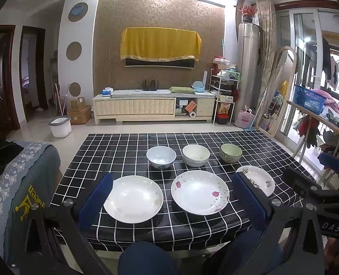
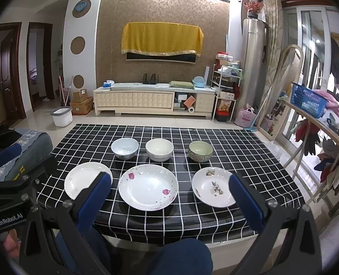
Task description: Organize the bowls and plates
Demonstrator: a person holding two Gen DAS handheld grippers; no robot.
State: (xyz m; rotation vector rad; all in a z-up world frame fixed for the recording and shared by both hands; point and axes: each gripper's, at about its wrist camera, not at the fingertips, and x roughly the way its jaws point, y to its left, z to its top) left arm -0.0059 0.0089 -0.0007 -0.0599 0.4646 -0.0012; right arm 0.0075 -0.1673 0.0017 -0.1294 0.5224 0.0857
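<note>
On the black checked table (image 1: 123, 146) (image 2: 238, 142) stand a row of bowls and a row of plates. At the back: a pale blue bowl (image 1: 161, 156) (image 2: 125, 148), a cream bowl (image 1: 196, 155) (image 2: 159, 149), a green patterned bowl (image 1: 230, 152) (image 2: 200, 151). In front: a plain white plate (image 1: 133, 199) (image 2: 82, 180), a plate with pink petals (image 1: 199, 192) (image 2: 148, 186), a smaller patterned plate (image 1: 260, 178) (image 2: 213, 189). My left gripper (image 1: 171, 202) is open and empty above the near table edge. My right gripper (image 2: 169, 202) is open and empty there too.
My knees show below the table edge (image 1: 146, 259) (image 2: 180, 256). A grey cushioned seat (image 1: 20, 183) stands at the left. A rack with a blue basket (image 2: 308, 100) stands at the right. A TV cabinet (image 1: 153, 107) lines the far wall, with a white bucket (image 1: 59, 126) on the floor.
</note>
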